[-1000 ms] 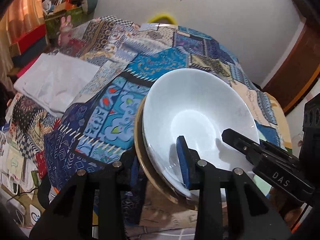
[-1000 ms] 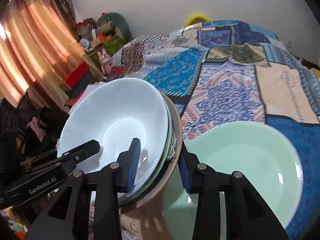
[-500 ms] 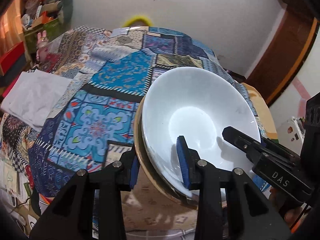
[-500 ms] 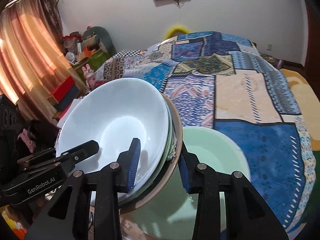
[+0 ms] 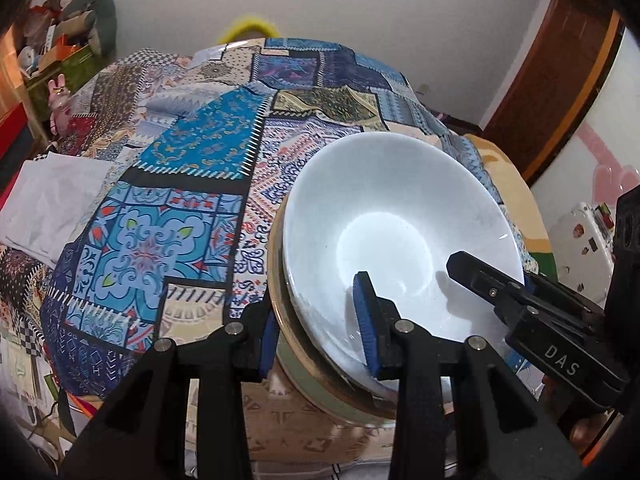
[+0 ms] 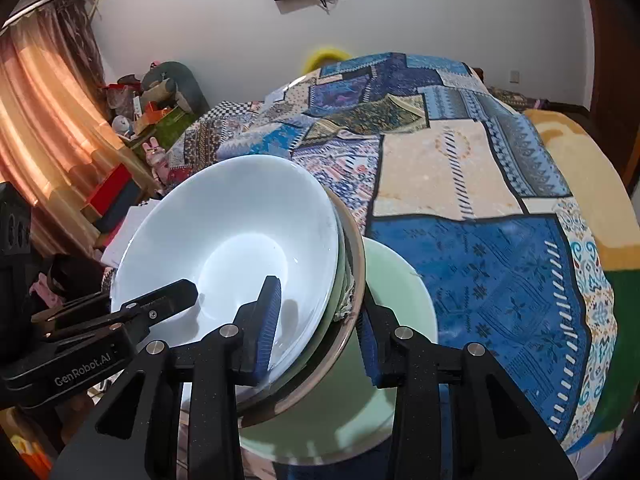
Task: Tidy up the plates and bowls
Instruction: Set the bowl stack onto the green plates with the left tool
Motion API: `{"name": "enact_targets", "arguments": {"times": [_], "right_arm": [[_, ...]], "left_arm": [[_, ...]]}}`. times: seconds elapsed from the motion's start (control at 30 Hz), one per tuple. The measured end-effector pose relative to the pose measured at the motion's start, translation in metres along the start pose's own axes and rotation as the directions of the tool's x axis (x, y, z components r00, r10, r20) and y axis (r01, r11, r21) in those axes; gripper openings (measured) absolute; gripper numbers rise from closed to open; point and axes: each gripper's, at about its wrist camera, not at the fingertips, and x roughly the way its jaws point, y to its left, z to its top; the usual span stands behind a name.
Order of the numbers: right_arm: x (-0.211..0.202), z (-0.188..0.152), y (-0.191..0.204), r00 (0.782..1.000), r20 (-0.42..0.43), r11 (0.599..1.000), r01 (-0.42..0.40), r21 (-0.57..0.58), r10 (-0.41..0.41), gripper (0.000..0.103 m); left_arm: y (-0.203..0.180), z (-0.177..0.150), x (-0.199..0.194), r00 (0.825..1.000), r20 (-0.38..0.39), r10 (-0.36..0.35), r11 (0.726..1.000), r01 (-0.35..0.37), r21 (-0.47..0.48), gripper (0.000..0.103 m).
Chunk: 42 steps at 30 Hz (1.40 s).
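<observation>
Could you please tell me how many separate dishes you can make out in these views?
4, perhaps more: the white bowl on top, a pale green rim and a tan outer dish nested beneath it, and the green plate lying below on the bed. Others may be hidden inside the stack.

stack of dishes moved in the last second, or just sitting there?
Yes. The stack, clamped by both grippers, has risen: in the right wrist view the green plate beneath looks smaller and farther.

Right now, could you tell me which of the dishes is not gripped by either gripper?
The pale green bowl, lying on the patchwork quilt. The stack topped by the white bowl is clamped at its rim by both the right gripper and left gripper.
</observation>
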Motion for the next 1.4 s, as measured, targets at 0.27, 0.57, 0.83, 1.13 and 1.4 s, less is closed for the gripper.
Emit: {"name": "enact_targets", "arguments": {"times": [0.27,0.57,0.83,1.13,1.4], "right_arm": [[0.004,-0.008,-0.013,0.999,-0.03,0.999,0.013,0.031,-0.012,0.033],[0.008,-0.015,-0.019,0.999,-0.048,0.999,0.027,0.039,-0.025,0.033],[0.009,-0.015,-0.02,0.999,-0.042,0.999,0.005,0.044,-0.003,0.036],[-0.003,-0.016,-0.02,1.0,-0.005,0.999,0.022,0.038,-0.022,0.046],[-0.047,-0.009,-0.012,0.995,0.092,1.0,0.02,0.022,-0.022,0.054]], "left_arm": [[-0.008,-0.004,0.019,0.999,-0.051,-0.003,1.0,0.004,0.015,0.035],[-0.01,-0.008,0.033,0.996,-0.087,-0.003,1.0,0.005,0.022,0.035],[-0.006,-0.009,0.038,0.995,-0.093,-0.025,1.0,0.026,0.016,0.035],[-0.011,-0.013,0.021,0.999,-0.012,0.03,0.998,-0.029,0.063,0.044],[-0.011,-0.013,-0.023,0.992,0.113,0.059,0.995,-0.067,0.068,0.054]]}}
